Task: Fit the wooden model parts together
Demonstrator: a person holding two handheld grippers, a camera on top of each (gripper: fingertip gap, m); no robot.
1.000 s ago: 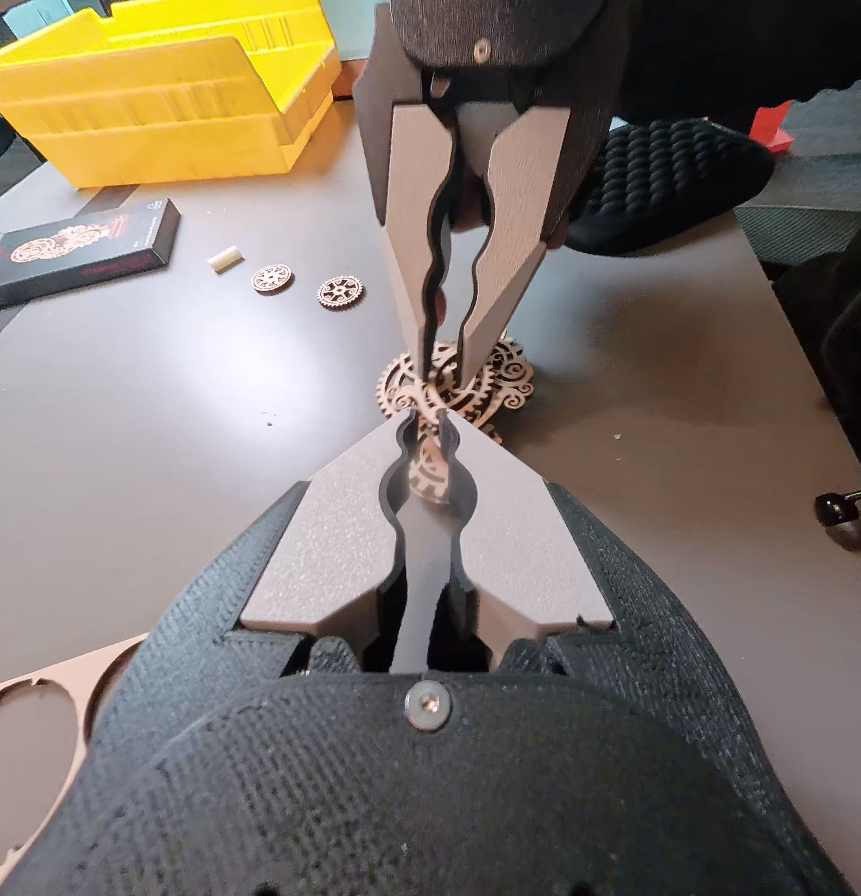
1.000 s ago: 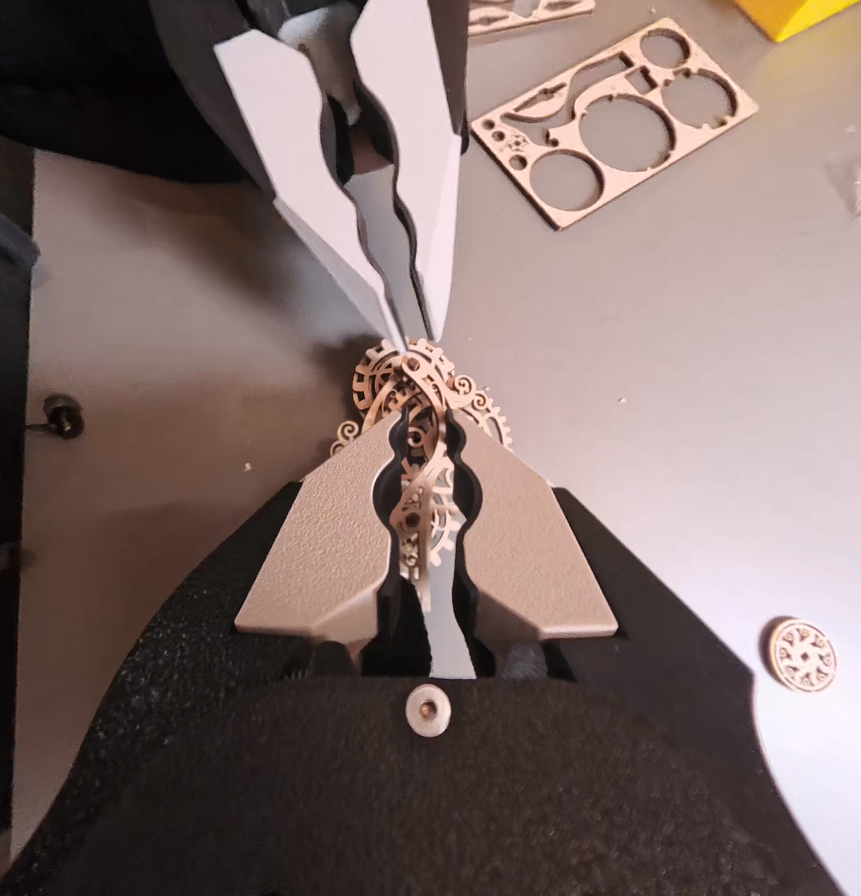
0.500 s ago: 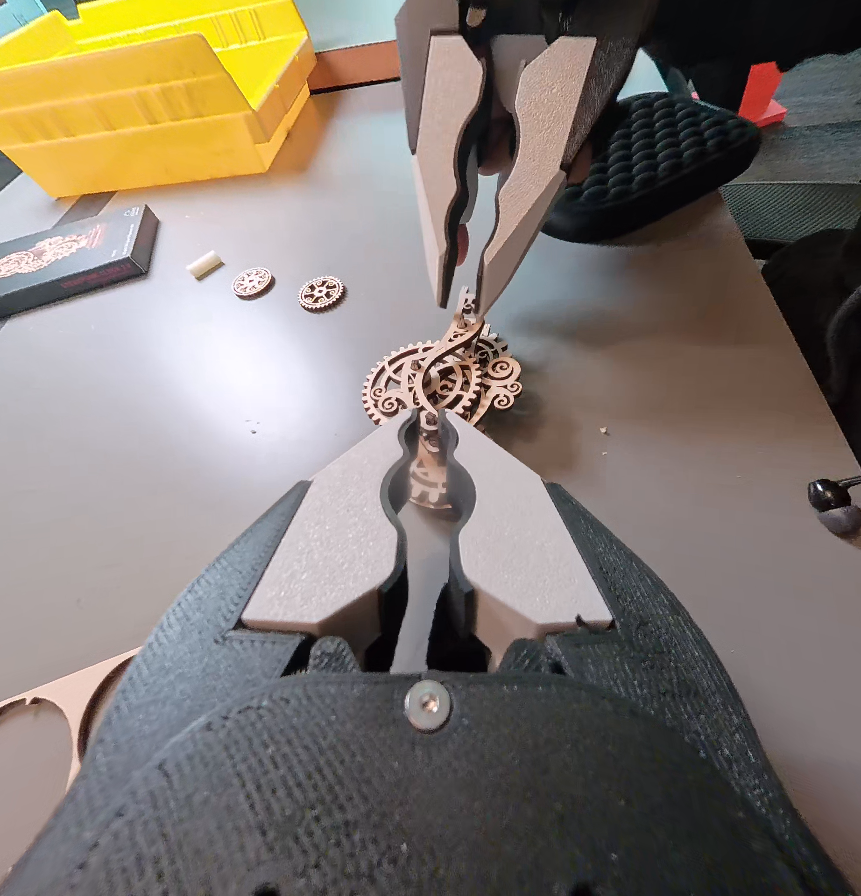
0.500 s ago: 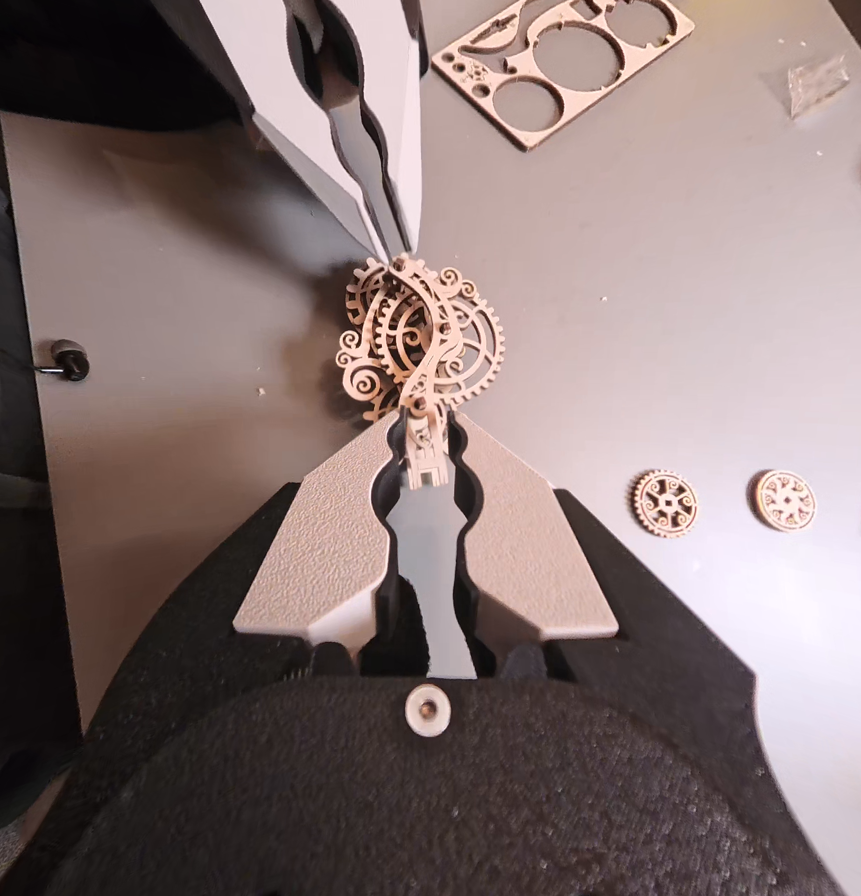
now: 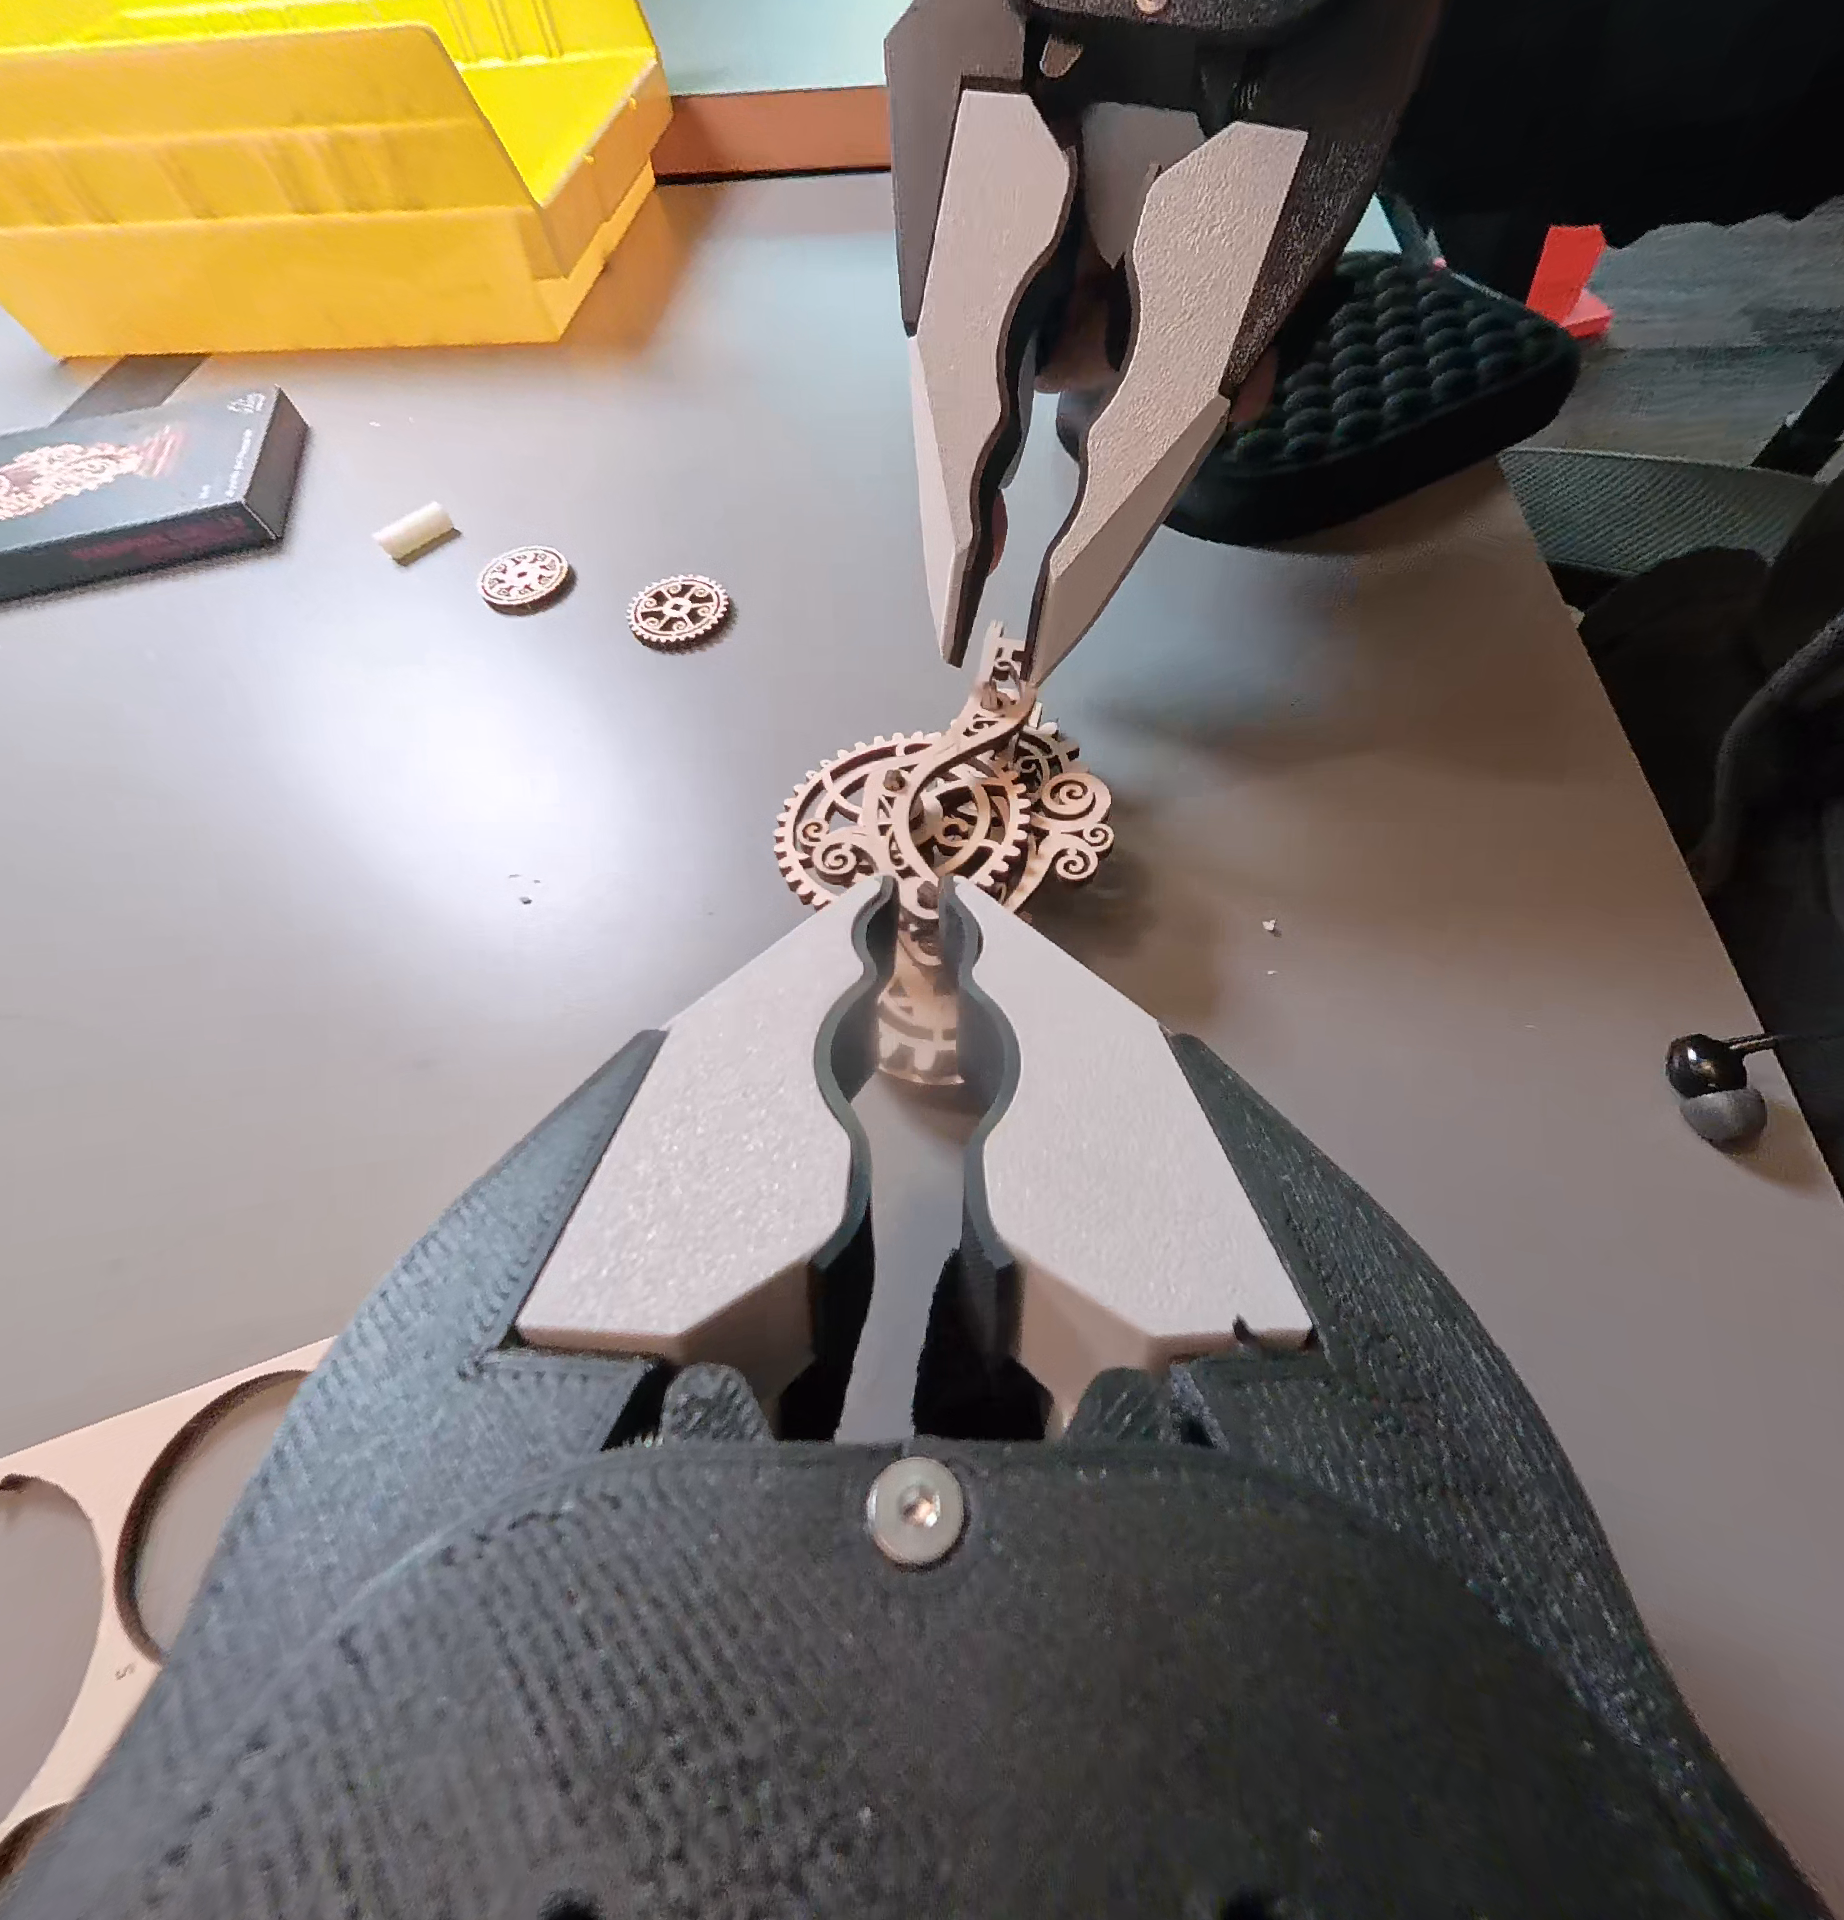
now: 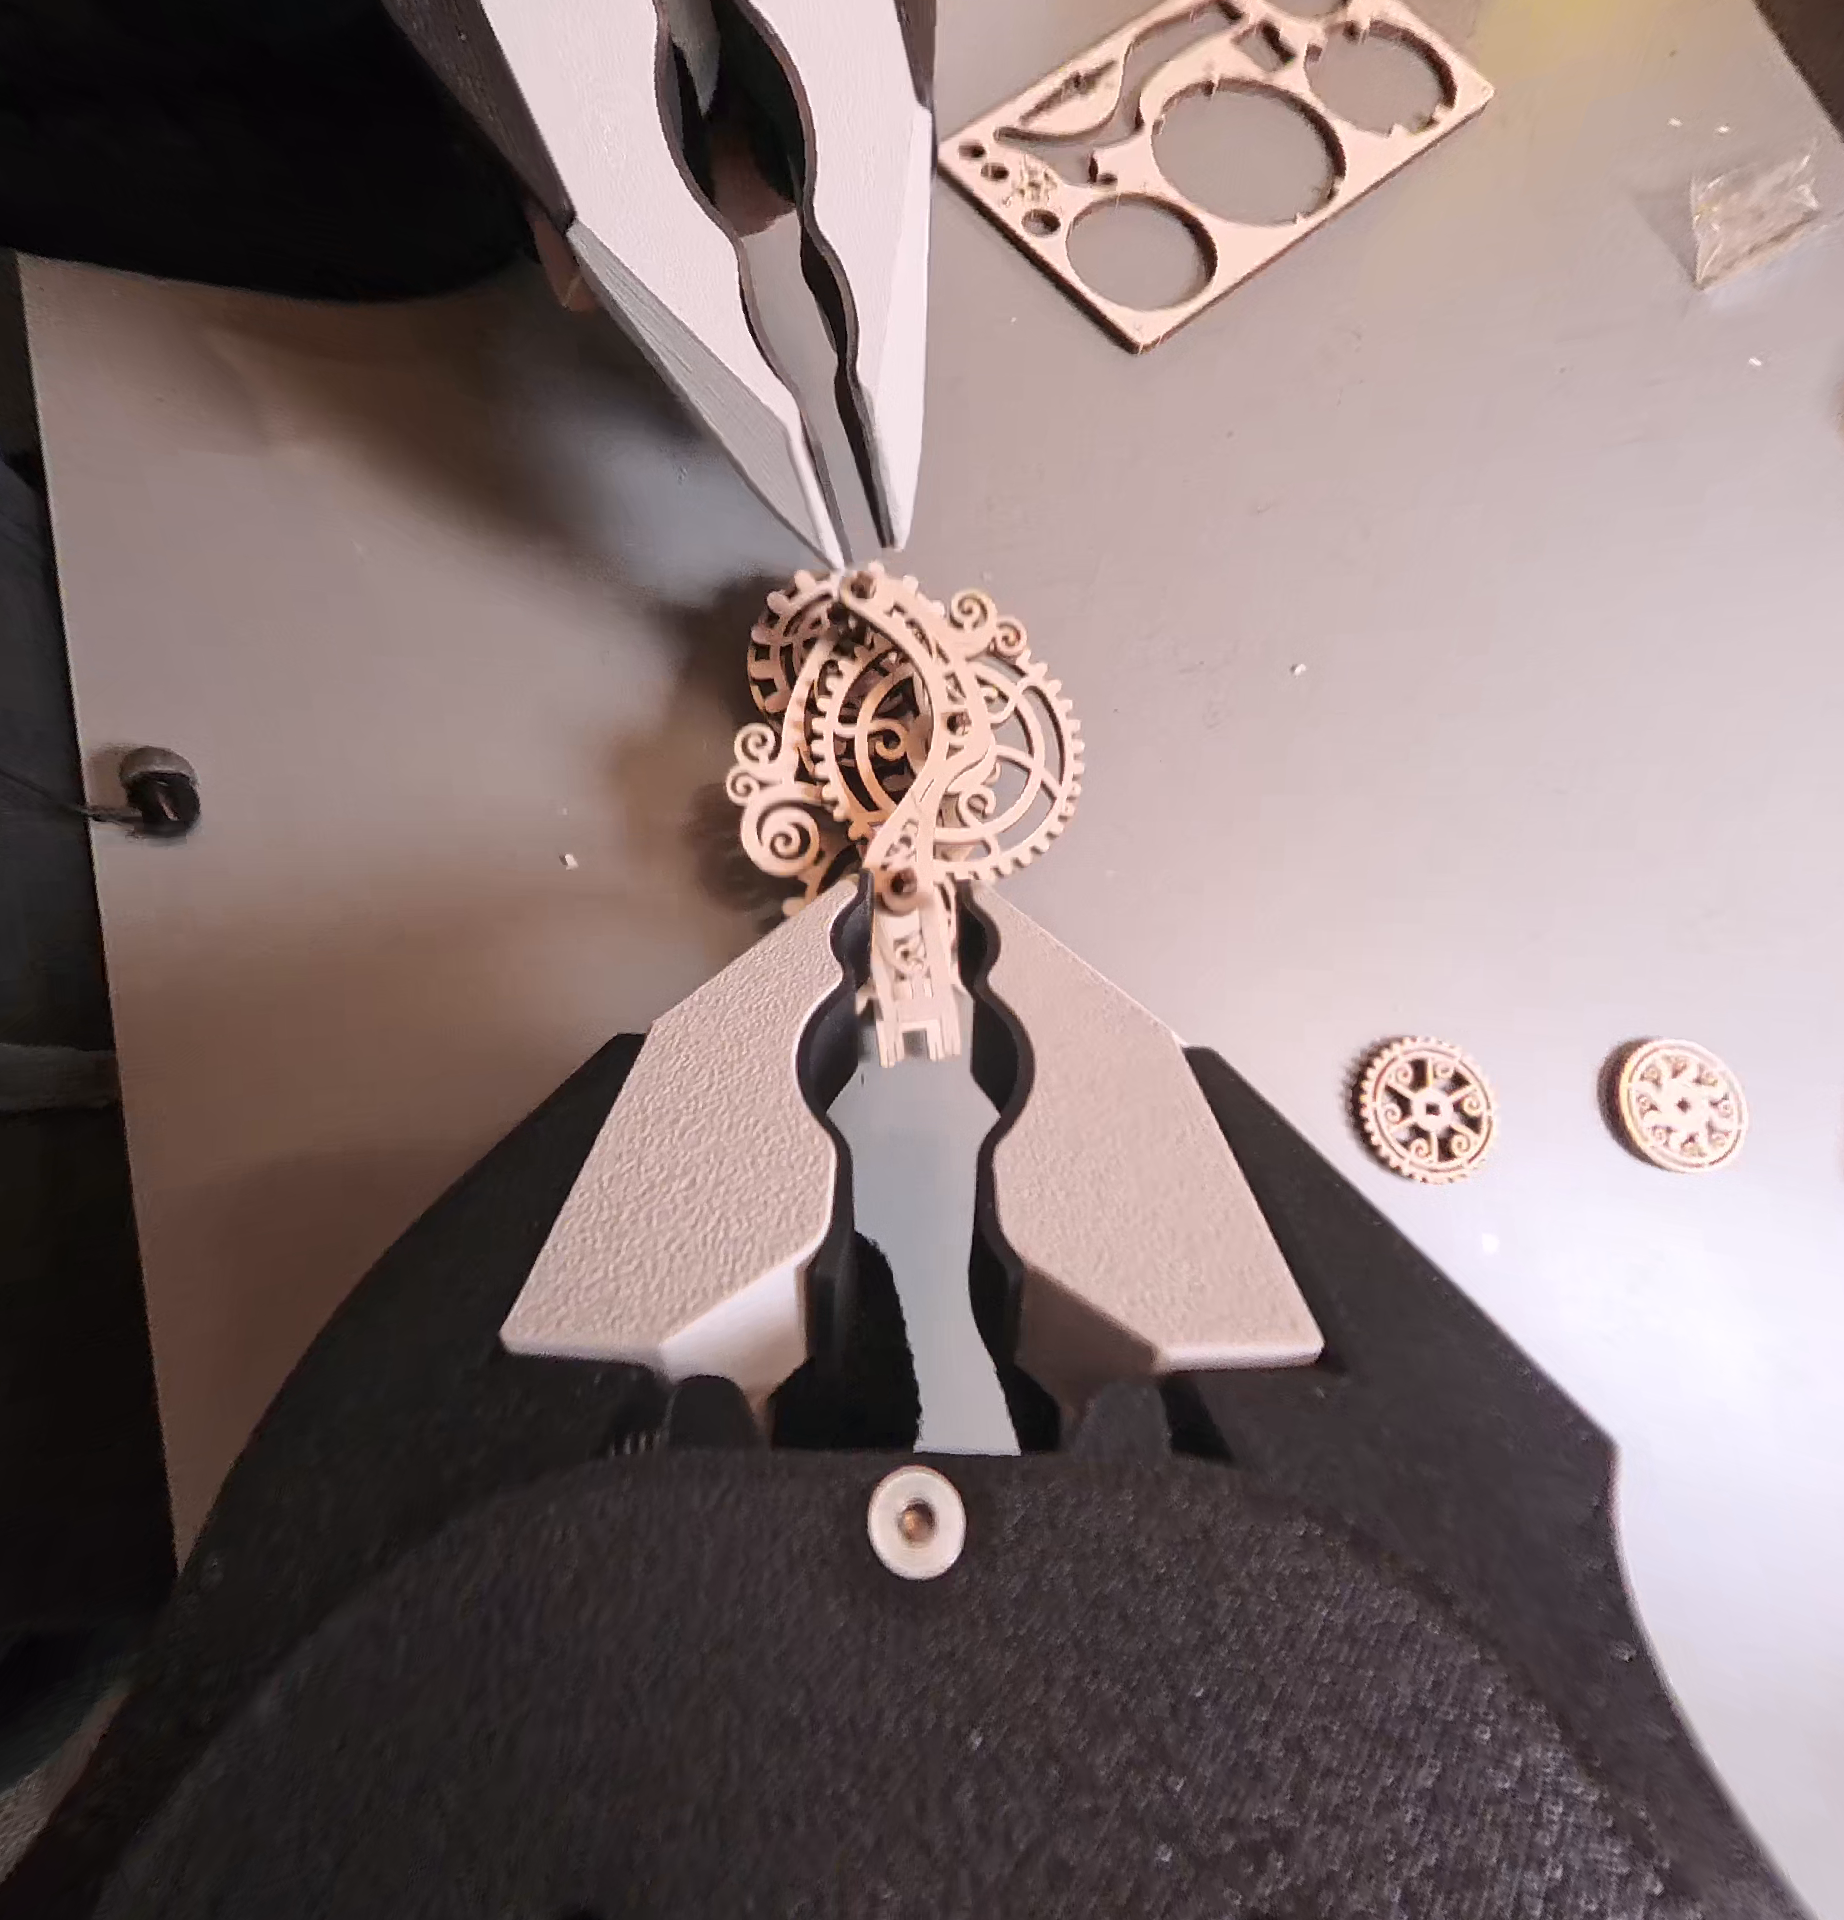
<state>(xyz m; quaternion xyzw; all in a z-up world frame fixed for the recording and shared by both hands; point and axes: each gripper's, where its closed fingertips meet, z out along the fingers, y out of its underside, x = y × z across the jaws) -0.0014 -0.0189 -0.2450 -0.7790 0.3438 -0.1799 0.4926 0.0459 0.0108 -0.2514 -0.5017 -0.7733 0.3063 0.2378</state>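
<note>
You have a grey table (image 5: pixel 274 831) under everything. At its far left corner sits a large yellow plastic bin (image 5: pixel 305 177). In front of the bin lies a flat black cardboard box with a printed picture on its lid (image 5: pixel 128 488), and just beside the box is a small white cylindrical stub (image 5: pixel 412 531). Past the far right edge of the table you would find a black chair cushion with a bumpy surface (image 5: pixel 1385 405), with a small red object (image 5: pixel 1567 286) behind it. Near the right edge rests a small black and grey earbud on a thin wire (image 5: pixel 1718 1086). A small clear plastic bag (image 6: pixel 1754 213) lies flat on the table.
</note>
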